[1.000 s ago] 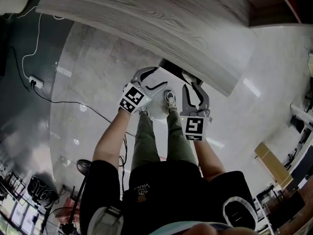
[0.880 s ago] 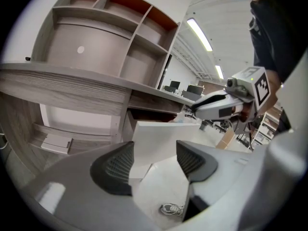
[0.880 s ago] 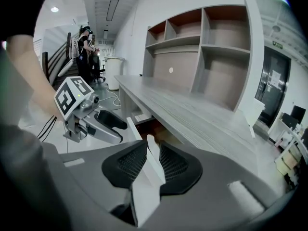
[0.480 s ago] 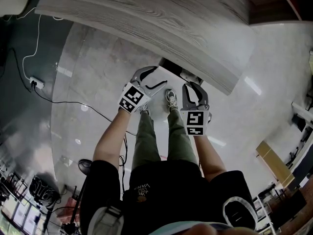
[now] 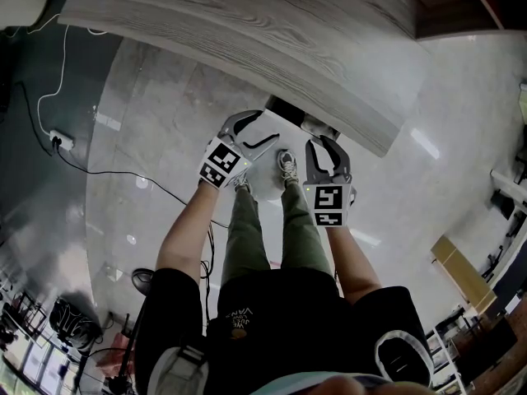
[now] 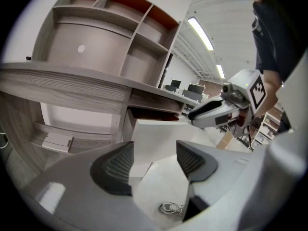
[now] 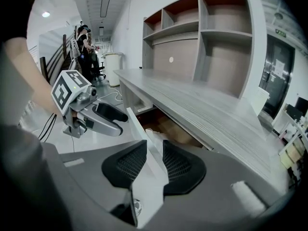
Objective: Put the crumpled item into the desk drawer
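Both at the drawer front (image 7: 132,121) — left claw (image 6: 154,163) spread, right claw (image 7: 154,153) pinching it, now nearer the desk (image 5: 247,23).

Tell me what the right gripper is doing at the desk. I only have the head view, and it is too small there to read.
Observer: The right gripper has its jaws closed on the top edge of the white drawer front.
Operator: Is the drawer open?
Observer: Yes. Just behind the front, what looks like a pale crumpled item lies inside.
Operator: And the left gripper?
Observer: The left gripper is open with nothing between its jaws. The drawer front stands beyond them.
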A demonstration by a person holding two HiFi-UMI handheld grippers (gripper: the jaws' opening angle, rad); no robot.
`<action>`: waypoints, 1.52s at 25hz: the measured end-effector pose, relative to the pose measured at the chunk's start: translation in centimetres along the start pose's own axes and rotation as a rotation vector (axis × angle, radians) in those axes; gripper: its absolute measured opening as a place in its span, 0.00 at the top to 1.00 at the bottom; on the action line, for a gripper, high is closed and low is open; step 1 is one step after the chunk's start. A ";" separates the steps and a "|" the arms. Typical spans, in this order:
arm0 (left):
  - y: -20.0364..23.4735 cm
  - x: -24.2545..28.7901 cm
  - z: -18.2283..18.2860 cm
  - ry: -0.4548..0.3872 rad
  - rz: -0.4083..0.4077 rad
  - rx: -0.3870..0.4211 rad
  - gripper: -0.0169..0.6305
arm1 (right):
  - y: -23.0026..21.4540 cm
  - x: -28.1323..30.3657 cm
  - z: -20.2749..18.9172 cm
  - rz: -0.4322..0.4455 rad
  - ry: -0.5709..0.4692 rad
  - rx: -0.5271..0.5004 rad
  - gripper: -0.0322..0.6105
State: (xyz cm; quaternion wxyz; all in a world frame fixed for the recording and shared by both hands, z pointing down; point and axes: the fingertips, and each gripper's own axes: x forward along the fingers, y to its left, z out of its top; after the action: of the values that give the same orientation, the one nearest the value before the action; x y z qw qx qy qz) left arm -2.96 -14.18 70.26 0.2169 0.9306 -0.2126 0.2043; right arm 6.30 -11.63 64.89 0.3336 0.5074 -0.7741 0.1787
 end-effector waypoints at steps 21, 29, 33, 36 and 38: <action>-0.7 -10.3 8.9 -0.253 0.211 -0.080 0.51 | -0.4 -6.8 6.7 -0.002 -0.177 0.002 0.85; -3.2 -14.6 14.6 -0.367 0.277 -0.045 0.60 | -0.8 -10.4 10.9 -0.003 -0.281 0.008 0.94; -4.2 -16.3 16.7 -0.409 0.295 -0.025 0.68 | -0.7 -11.8 12.3 0.007 -0.316 0.005 0.95; -5.1 -17.8 17.9 -0.435 0.319 -0.013 0.77 | -0.5 -12.8 13.1 0.014 -0.337 -0.004 0.95; -5.6 -18.7 18.7 -0.450 0.332 -0.014 0.79 | -0.5 -13.5 13.7 0.014 -0.352 -0.009 0.95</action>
State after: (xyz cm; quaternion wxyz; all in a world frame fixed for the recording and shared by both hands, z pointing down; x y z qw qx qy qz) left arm -10.32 -13.02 44.23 0.1341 0.9035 -0.4063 0.0237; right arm 5.69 -11.21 45.68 0.1938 0.5238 -0.8250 0.0857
